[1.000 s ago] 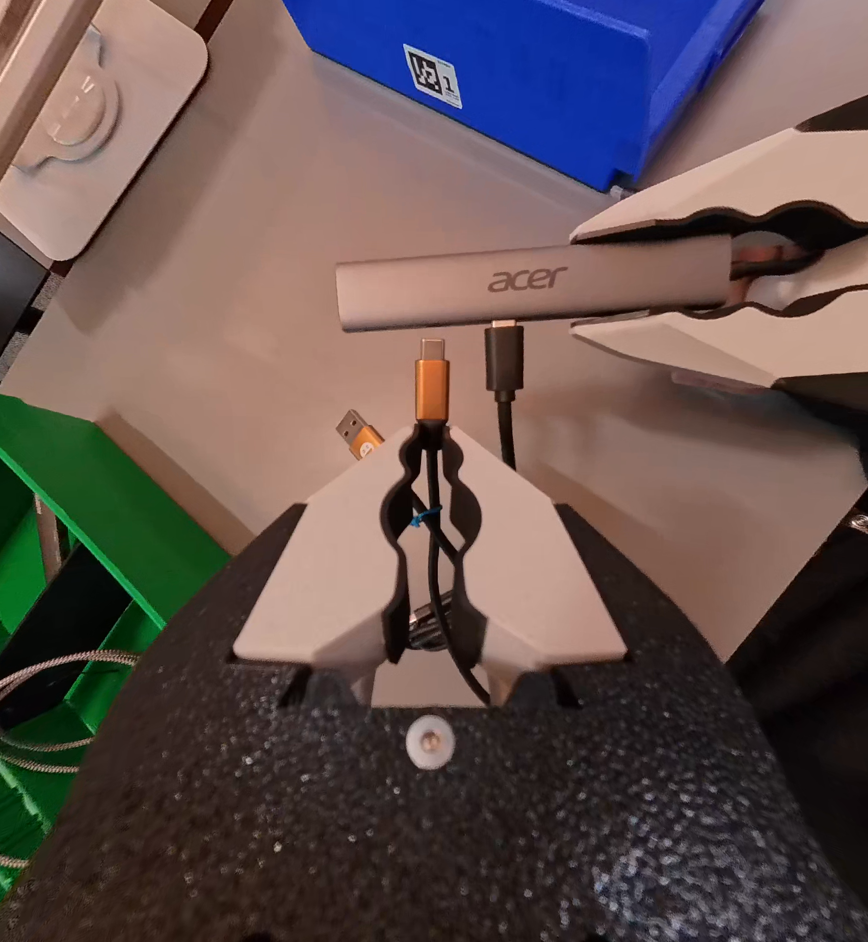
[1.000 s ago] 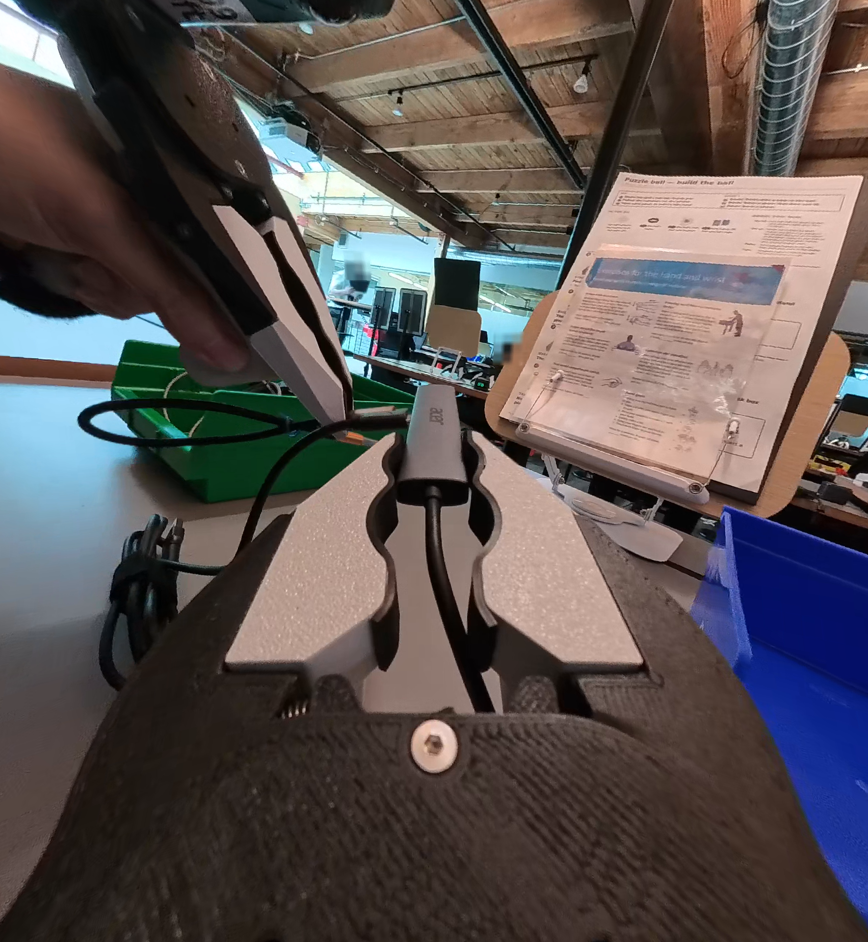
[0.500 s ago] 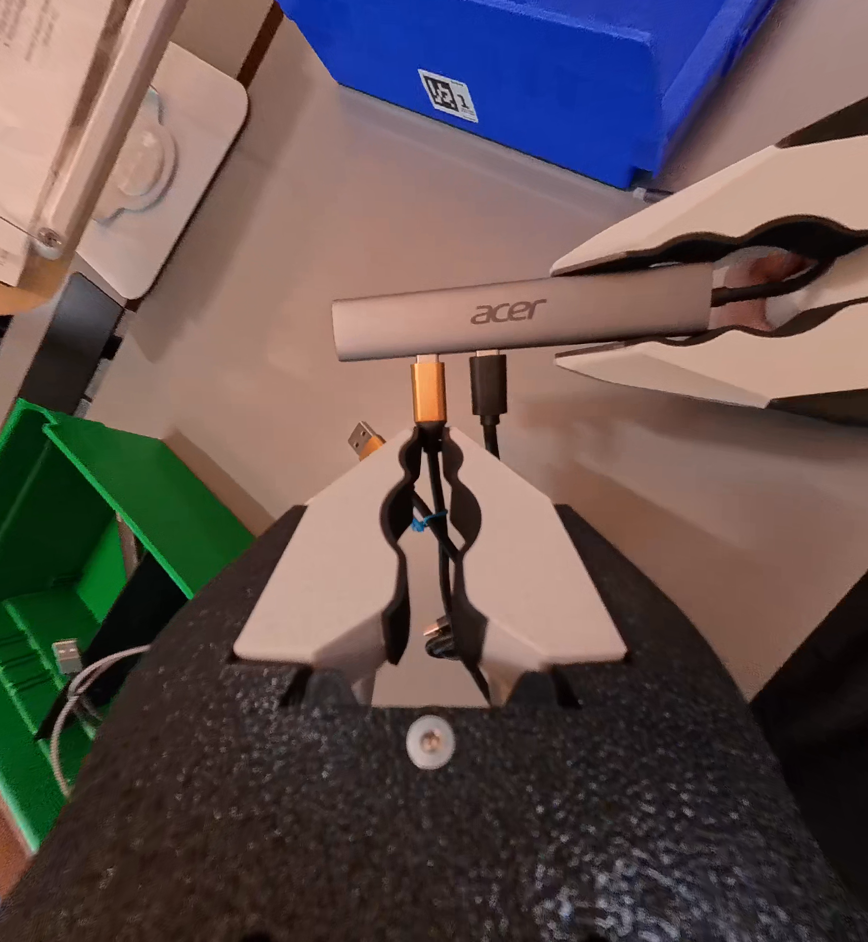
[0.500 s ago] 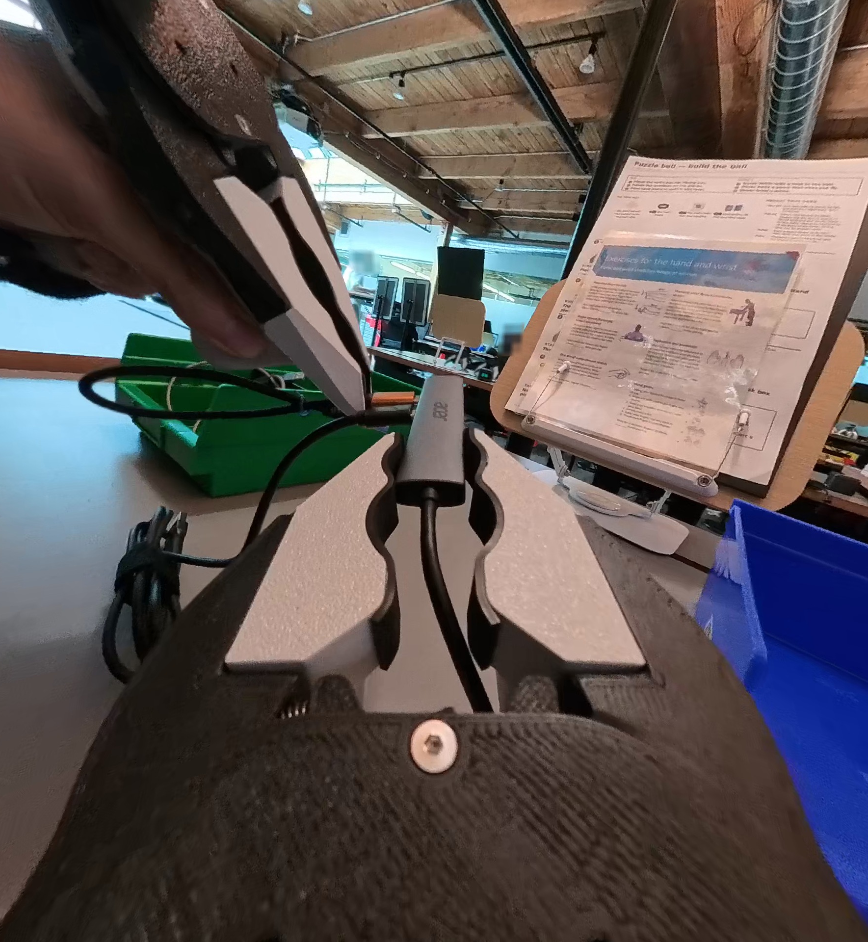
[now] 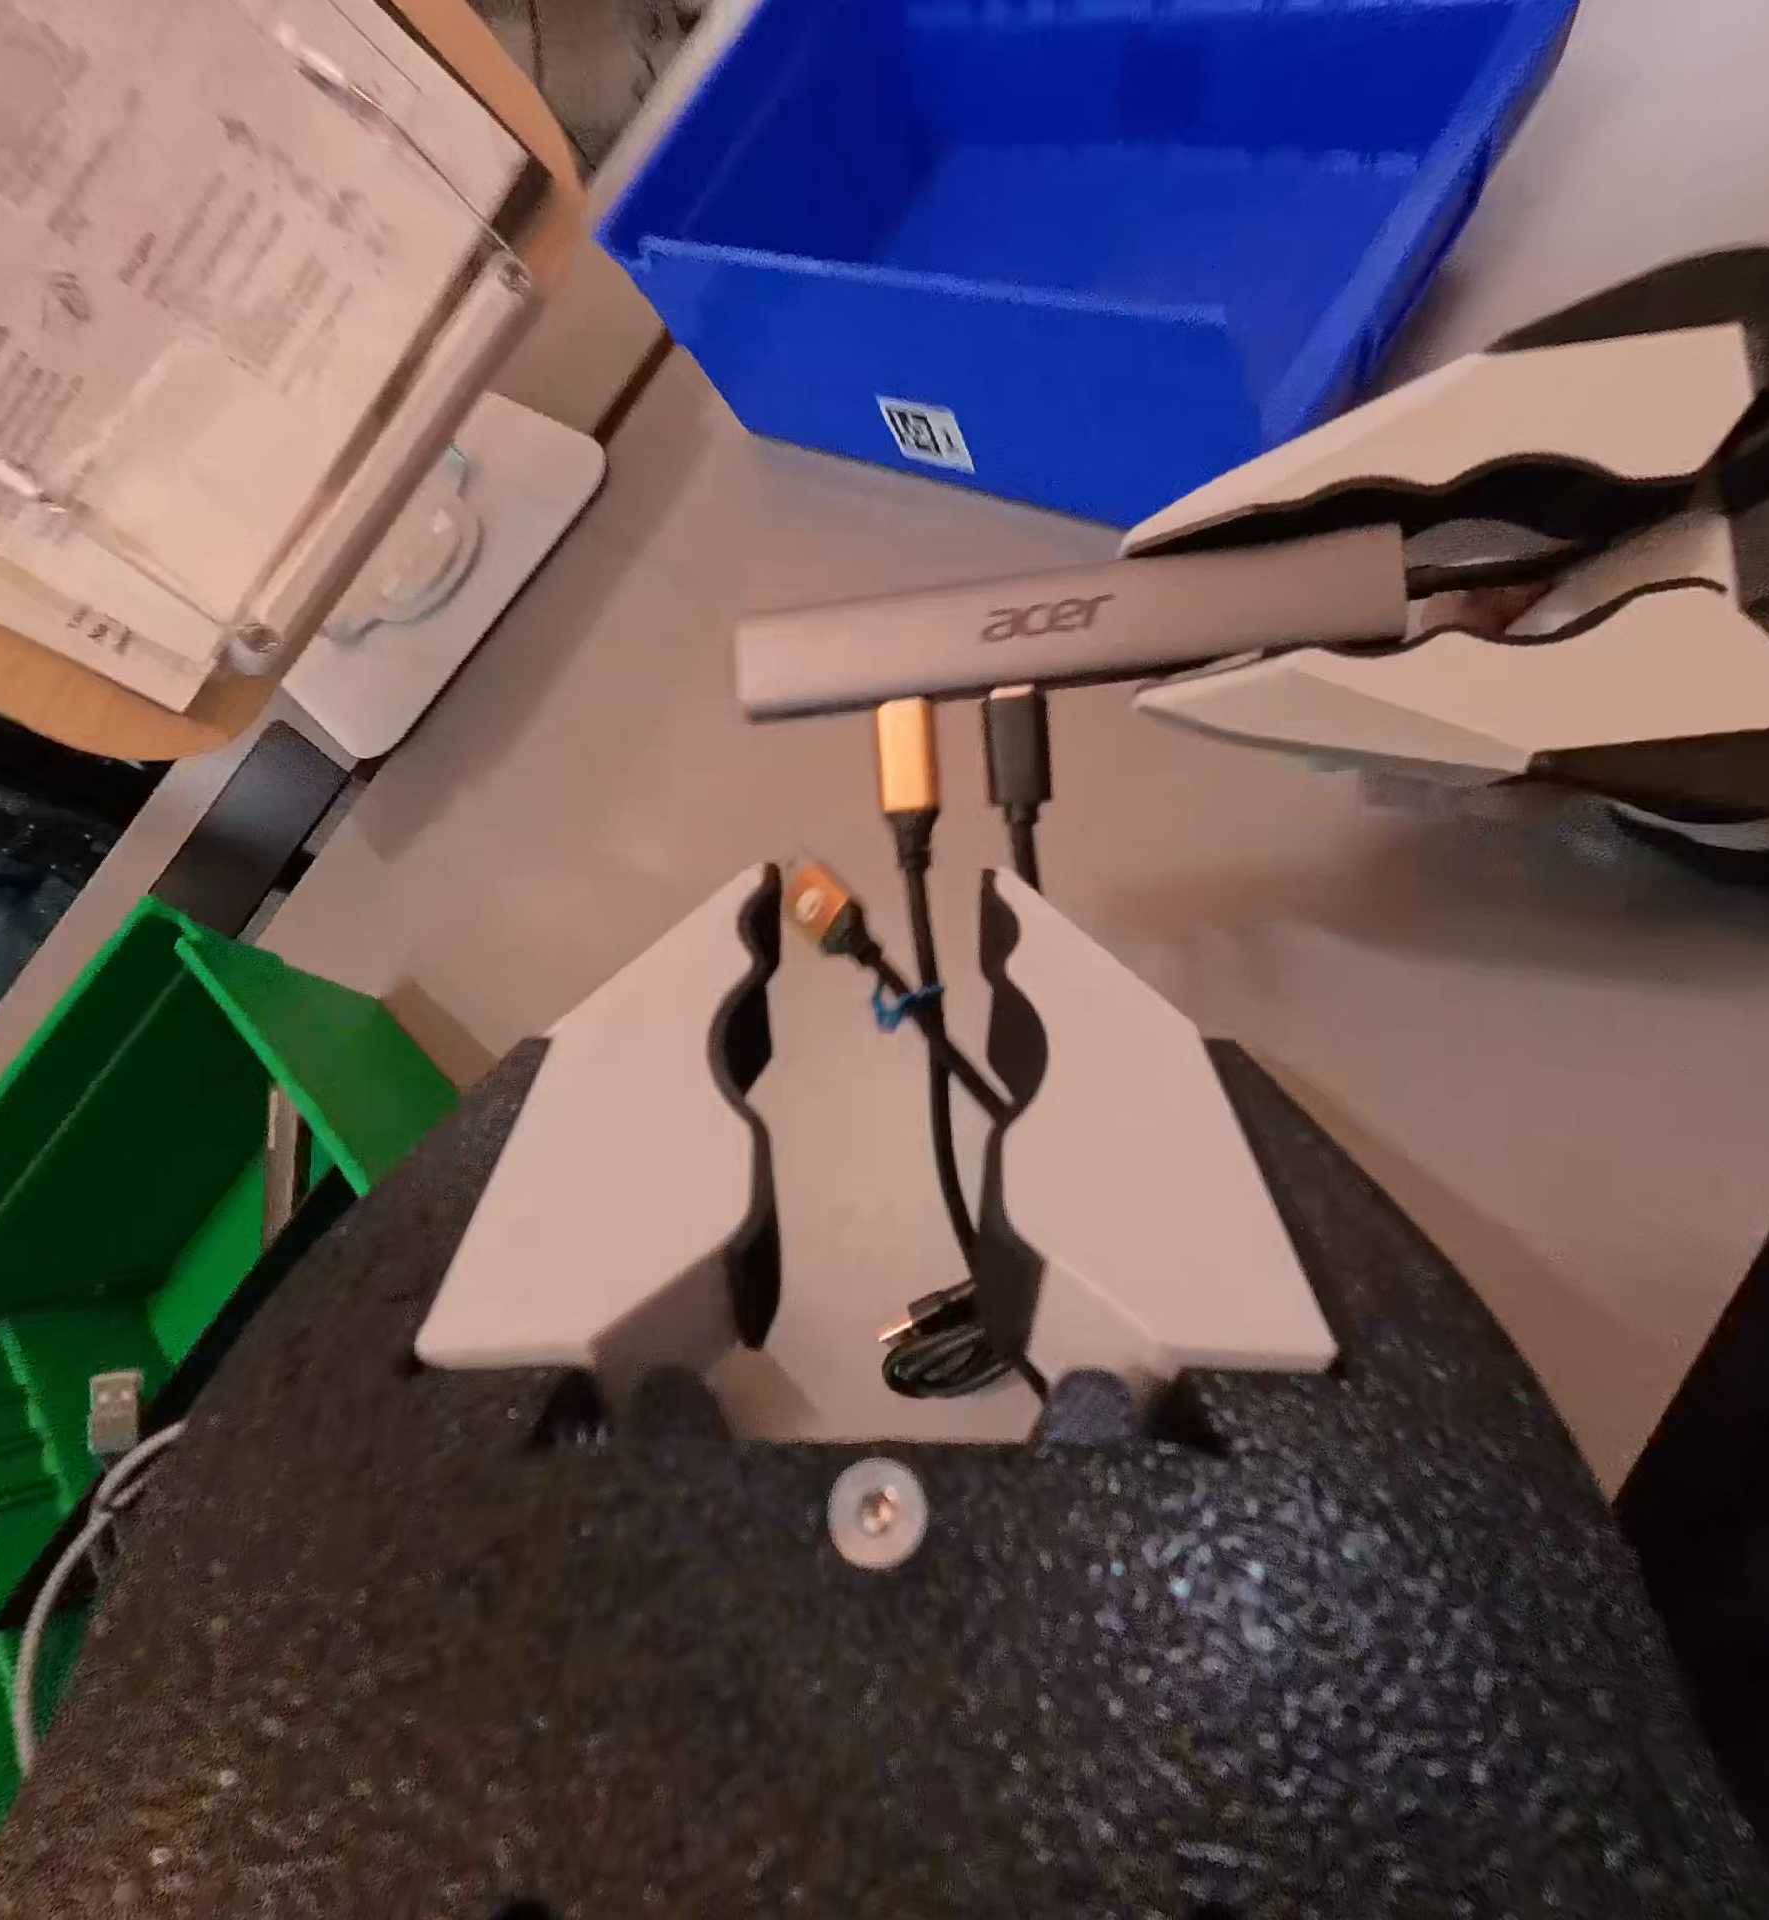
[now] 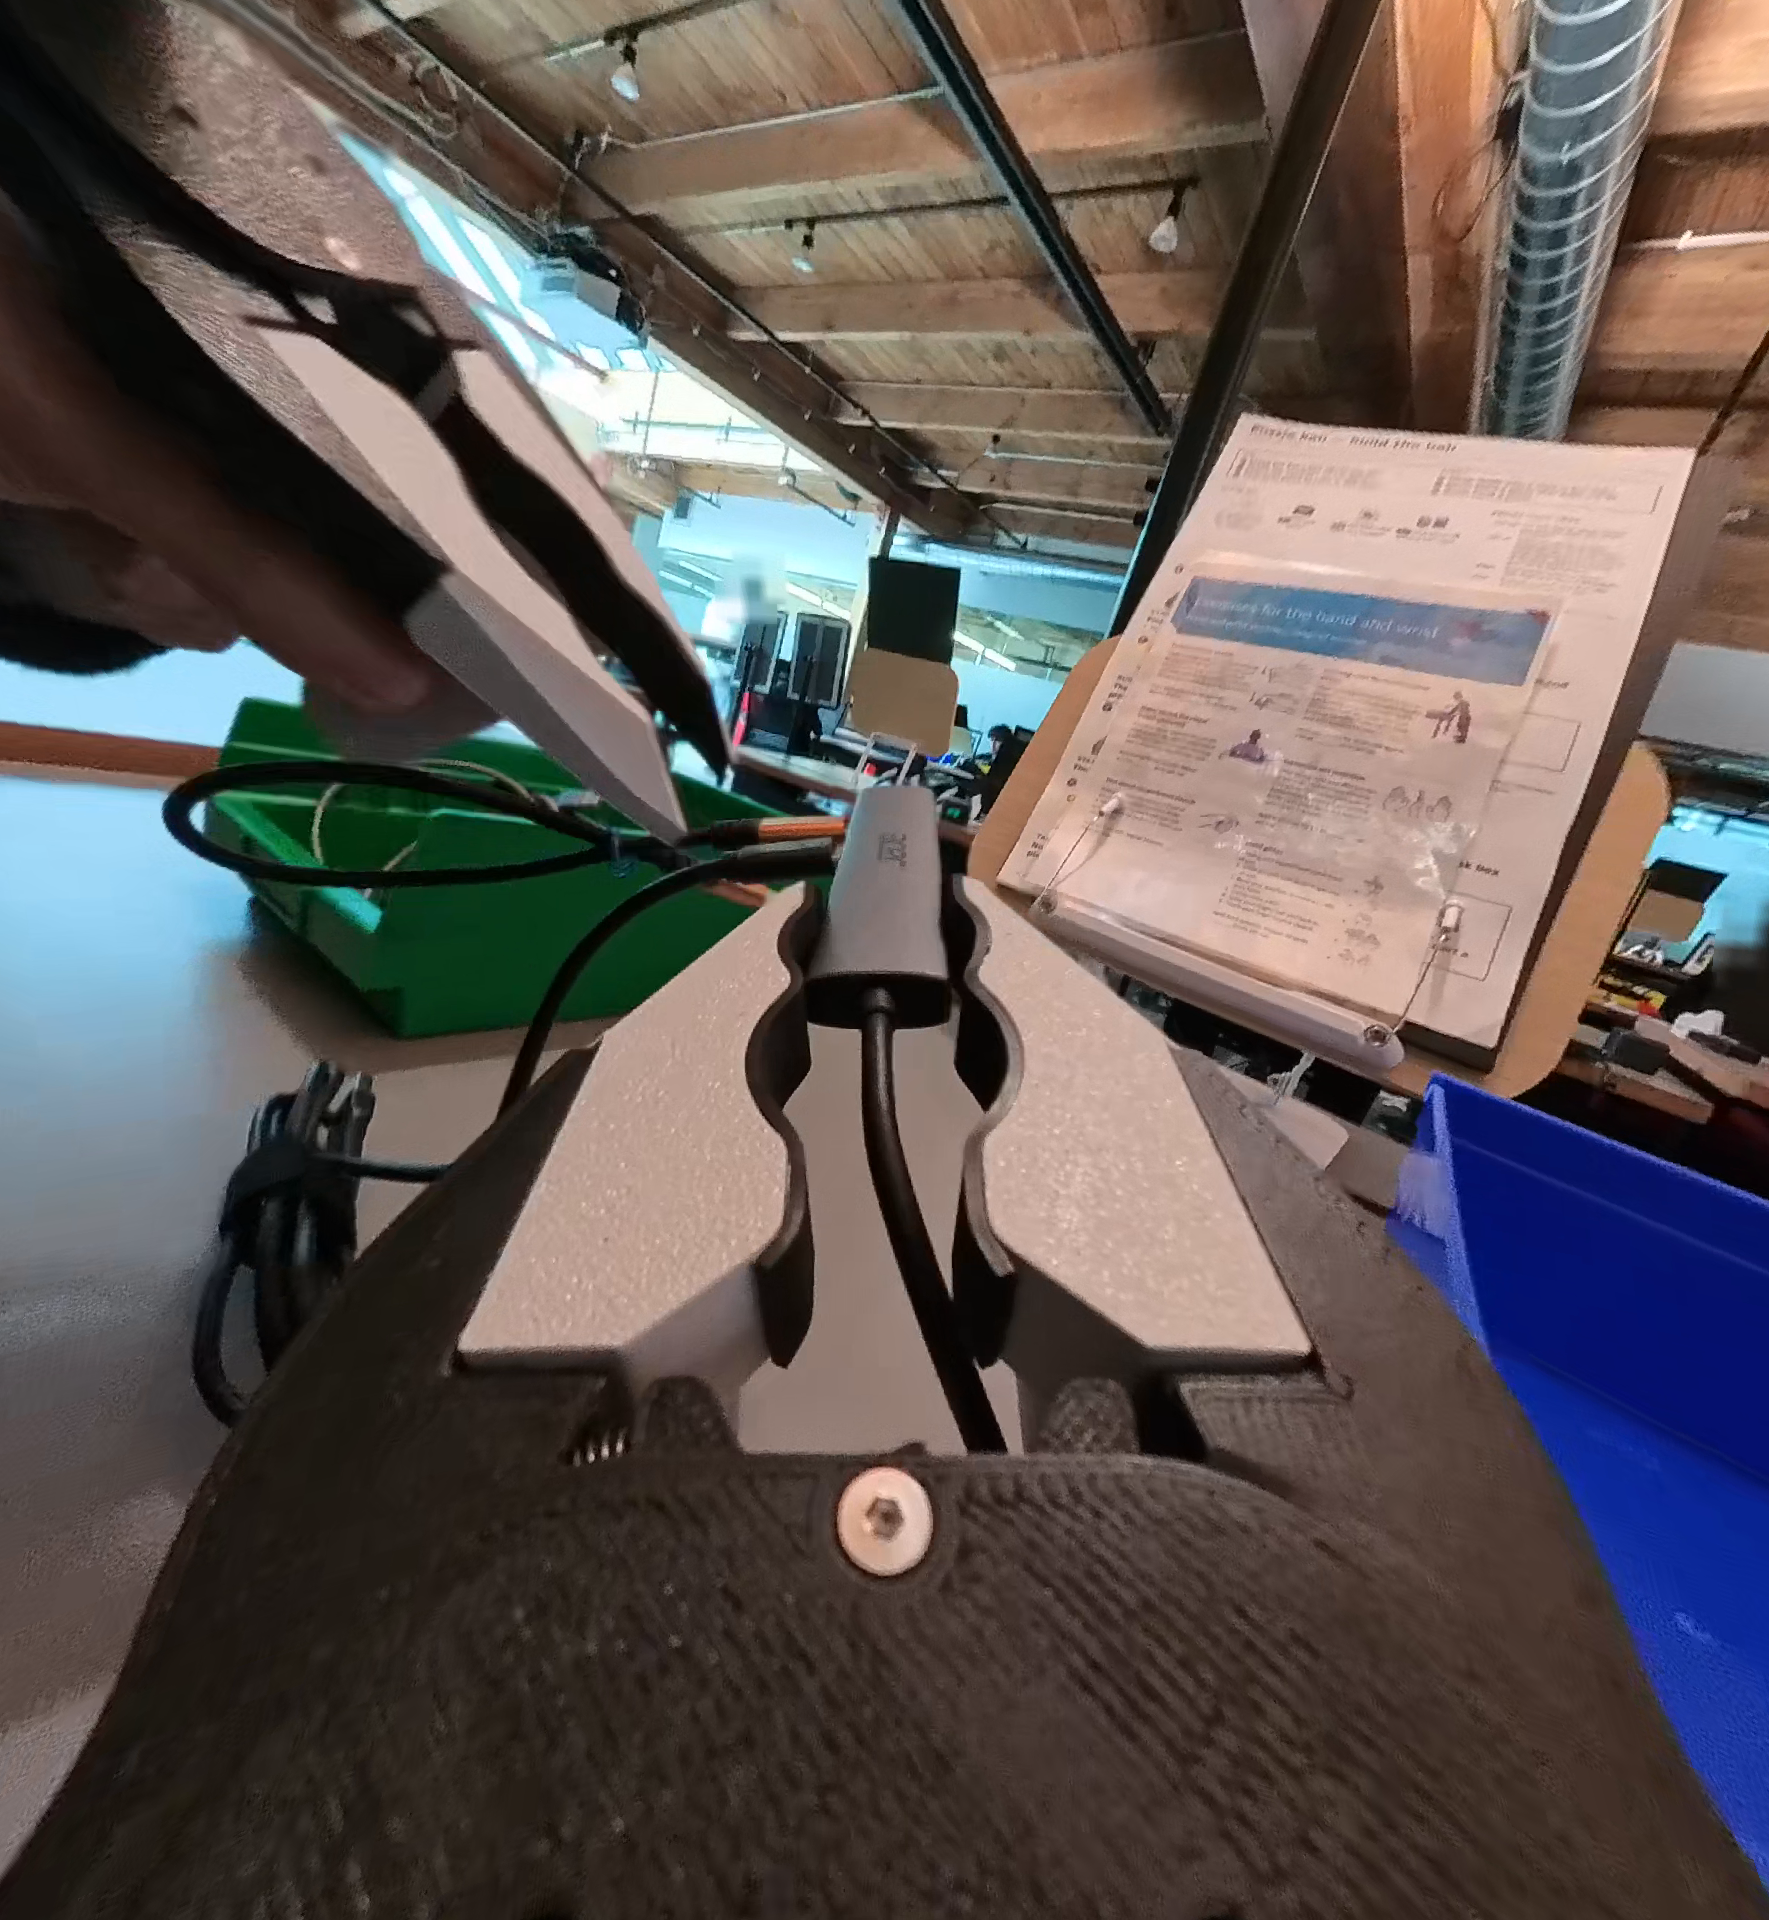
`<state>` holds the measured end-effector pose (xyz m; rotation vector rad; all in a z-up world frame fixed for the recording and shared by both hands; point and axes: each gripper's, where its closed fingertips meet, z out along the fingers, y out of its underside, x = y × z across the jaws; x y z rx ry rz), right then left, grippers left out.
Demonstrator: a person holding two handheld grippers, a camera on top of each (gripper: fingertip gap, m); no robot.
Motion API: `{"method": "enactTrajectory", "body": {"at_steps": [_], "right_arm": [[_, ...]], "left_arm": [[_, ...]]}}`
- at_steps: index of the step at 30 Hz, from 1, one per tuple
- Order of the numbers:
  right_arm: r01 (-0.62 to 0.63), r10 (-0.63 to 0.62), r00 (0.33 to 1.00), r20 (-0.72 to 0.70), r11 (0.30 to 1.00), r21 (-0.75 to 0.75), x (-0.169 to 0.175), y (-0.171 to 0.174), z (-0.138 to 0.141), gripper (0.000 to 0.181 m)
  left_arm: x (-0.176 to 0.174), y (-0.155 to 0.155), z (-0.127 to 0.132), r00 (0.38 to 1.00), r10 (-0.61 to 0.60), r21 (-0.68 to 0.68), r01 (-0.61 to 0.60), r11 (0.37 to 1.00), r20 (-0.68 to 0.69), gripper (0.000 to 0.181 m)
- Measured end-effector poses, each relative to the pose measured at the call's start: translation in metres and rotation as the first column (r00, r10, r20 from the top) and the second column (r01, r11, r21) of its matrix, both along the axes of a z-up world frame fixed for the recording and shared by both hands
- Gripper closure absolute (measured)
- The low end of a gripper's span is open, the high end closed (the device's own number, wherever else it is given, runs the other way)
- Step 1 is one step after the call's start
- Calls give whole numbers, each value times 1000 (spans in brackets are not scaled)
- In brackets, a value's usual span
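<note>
Left wrist view: our left gripper (image 5: 875, 883) is spread apart, gripping nothing, just below the grey hub (image 5: 1067, 636), where an orange plug (image 5: 904, 753) and a black plug (image 5: 1015, 750) sit seated side by side. Right wrist view: our right gripper (image 6: 880, 899) is clamped on the hub's (image 6: 885, 894) cable end, blue bin (image 6: 1638, 1299) right of it, green tray (image 6: 464, 935) left.

grey hub (image 5: 1067, 634) held level above the table, one end pinched in the right gripper (image 6: 885, 914). orange plug (image 5: 905, 756) and black plug (image 5: 1015, 750) stuck in its side. left gripper (image 5: 878, 904) spread wide around the orange plug's cable (image 5: 927, 1039), holding nothing.
</note>
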<state>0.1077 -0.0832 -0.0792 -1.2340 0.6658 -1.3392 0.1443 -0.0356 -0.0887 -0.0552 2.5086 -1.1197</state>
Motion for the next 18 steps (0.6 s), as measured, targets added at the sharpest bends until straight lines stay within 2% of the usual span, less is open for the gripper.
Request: {"method": "enactTrajectory", "body": {"at_steps": [1,3,5,7,10,12,15,18], "right_arm": [[7,-7,1000,23,1000,-1,-3,0,5,159],[29,-29,998,54,999,-12,-10,-1,19,159],[77,-73,994,84,996,-36,-20,-5,42,159],[125,-118,986,120,991,-54,-33,-13,74,159],[251,-235,956,177,965,-73,-56,-43,132,159],[378,-349,916,198,916,-133,-66,-72,167,160],[561,-523,827,204,790,-247,-67,-122,208,160],[619,-635,765,113,673,-405,-40,-169,216,160]], "left_arm": [[1,8,7,1000,9,-53,-9,999,-9,138],[9,28,19,999,48,-165,-51,985,-22,128],[21,51,21,995,91,-242,-96,966,-33,122],[33,71,7,989,126,-262,-143,955,-81,120],[37,85,-23,963,132,-259,-193,946,-237,113],[34,83,-30,951,90,-300,-182,937,-296,112],[29,75,-33,943,38,-348,-158,924,-329,109],[26,65,-37,943,8,-347,-129,929,-332,105]]}}
